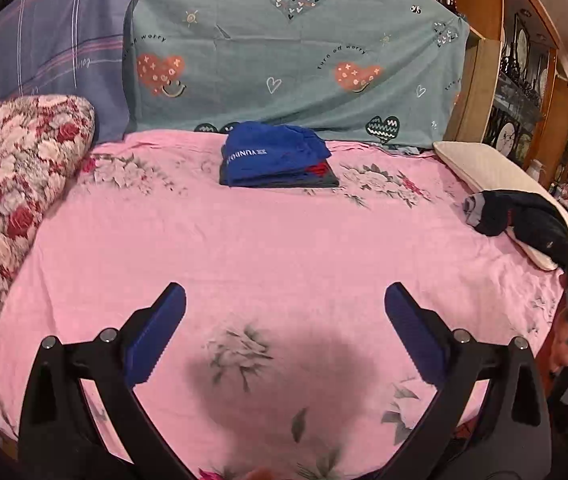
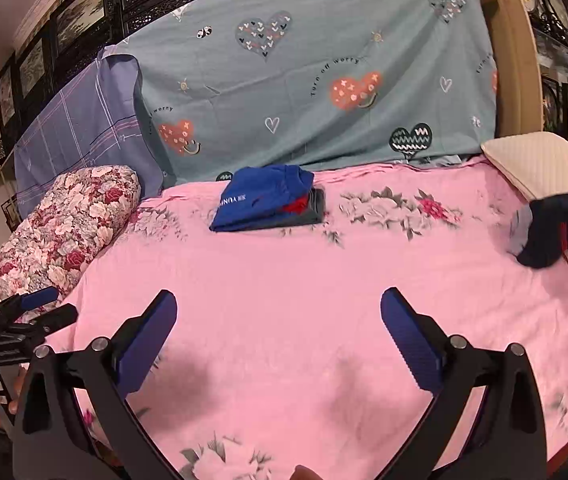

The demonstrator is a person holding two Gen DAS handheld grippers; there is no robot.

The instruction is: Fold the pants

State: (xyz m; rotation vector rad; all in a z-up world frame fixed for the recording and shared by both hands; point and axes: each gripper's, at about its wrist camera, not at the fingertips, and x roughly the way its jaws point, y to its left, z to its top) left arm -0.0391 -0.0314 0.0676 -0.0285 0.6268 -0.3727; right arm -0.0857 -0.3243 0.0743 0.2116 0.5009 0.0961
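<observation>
A crumpled pair of dark navy pants (image 1: 524, 216) lies at the right edge of the bed, partly on a cream pillow; it also shows in the right wrist view (image 2: 564, 228). A stack of folded clothes with a blue garment on top (image 1: 276, 156) sits at the back of the pink floral sheet (image 1: 244, 248), also in the right wrist view (image 2: 268, 200). My left gripper (image 1: 284, 296) is open and empty above the front of the bed. My right gripper (image 2: 278, 300) is open and empty, left of the dark pants. The left gripper also shows in the right wrist view (image 2: 44, 308).
A red floral bolster (image 1: 16, 184) lies along the left side. A cream pillow (image 1: 500, 176) lies at the right. A teal heart-print sheet (image 1: 284, 48) and a blue striped pillow (image 1: 44, 48) stand behind the bed. Wooden shelves (image 1: 532, 92) rise at the right.
</observation>
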